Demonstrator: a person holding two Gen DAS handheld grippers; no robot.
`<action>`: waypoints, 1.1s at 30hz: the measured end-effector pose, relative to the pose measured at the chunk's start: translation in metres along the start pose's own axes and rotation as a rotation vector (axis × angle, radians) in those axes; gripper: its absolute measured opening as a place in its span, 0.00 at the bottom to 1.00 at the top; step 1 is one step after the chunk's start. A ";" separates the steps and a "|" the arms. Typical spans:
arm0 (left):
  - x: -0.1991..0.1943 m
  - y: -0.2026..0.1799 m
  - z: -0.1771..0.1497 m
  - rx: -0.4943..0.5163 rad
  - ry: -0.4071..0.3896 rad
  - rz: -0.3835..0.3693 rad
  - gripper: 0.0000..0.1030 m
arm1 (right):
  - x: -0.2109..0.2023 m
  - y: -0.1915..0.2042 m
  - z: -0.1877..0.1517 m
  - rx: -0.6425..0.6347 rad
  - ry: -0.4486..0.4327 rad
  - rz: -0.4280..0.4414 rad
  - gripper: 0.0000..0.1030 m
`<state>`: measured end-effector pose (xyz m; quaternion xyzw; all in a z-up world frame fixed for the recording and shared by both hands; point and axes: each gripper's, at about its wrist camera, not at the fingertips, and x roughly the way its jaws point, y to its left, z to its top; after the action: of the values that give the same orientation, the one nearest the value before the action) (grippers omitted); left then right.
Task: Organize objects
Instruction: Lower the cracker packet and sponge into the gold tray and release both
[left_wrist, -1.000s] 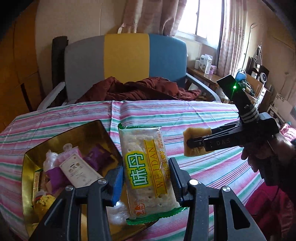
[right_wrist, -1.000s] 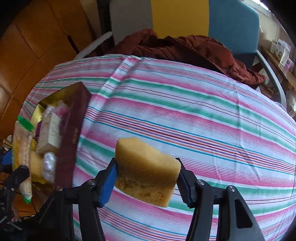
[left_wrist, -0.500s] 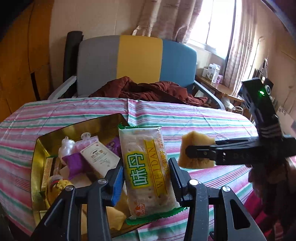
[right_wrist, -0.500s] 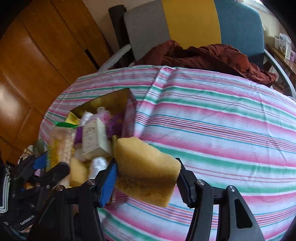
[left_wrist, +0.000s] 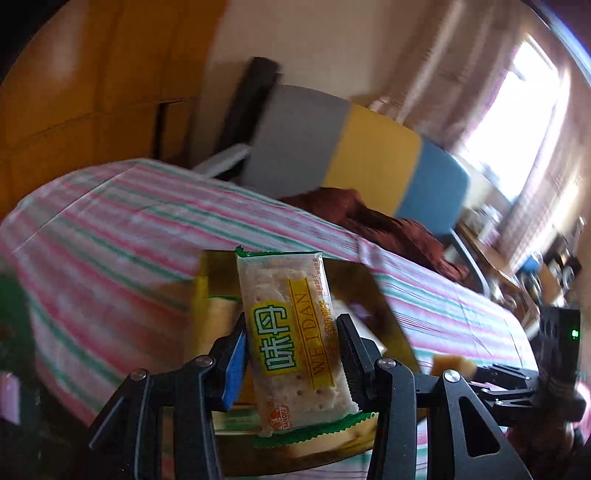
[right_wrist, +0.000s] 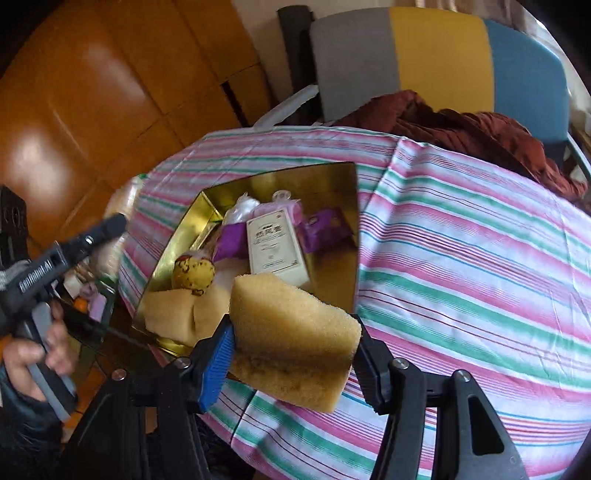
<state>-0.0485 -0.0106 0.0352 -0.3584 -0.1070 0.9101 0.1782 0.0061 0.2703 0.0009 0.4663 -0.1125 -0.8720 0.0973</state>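
Observation:
My left gripper (left_wrist: 291, 354) is shut on a cracker packet (left_wrist: 291, 339) with green and yellow lettering, held above the gold box (left_wrist: 391, 321). My right gripper (right_wrist: 293, 343) is shut on a yellow sponge (right_wrist: 291, 332), held over the near edge of the gold box (right_wrist: 352, 206). The box holds a white carton (right_wrist: 275, 243), purple packets (right_wrist: 325, 229), a spotted yellow toy (right_wrist: 194, 273) and another sponge piece (right_wrist: 177, 310). In the right wrist view the left gripper (right_wrist: 110, 225) is at the box's left side. In the left wrist view the right gripper (left_wrist: 491, 373) with the sponge (left_wrist: 452, 365) is at far right.
The box lies on a table with a pink, green and white striped cloth (right_wrist: 461, 240). A chair with grey, yellow and blue back (right_wrist: 436, 55) stands behind it with a dark red garment (right_wrist: 461, 125) on the seat. Orange wooden panels (right_wrist: 92, 92) are at left.
My left gripper has swung left and tilted, still holding the packet. My right gripper has moved with the sponge toward the box and now hangs over its near edge.

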 end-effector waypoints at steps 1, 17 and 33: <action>-0.003 0.013 -0.001 -0.023 0.000 0.017 0.44 | 0.002 0.002 0.001 -0.001 -0.002 -0.001 0.58; 0.037 0.018 0.002 -0.166 0.119 -0.215 0.44 | 0.045 0.035 0.001 -0.085 0.113 0.050 0.58; 0.148 -0.033 -0.003 -0.071 0.334 -0.081 0.53 | 0.065 0.016 0.013 -0.048 0.105 -0.071 0.58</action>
<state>-0.1386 0.0793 -0.0477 -0.5063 -0.1221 0.8256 0.2174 -0.0389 0.2382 -0.0393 0.5124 -0.0698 -0.8519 0.0834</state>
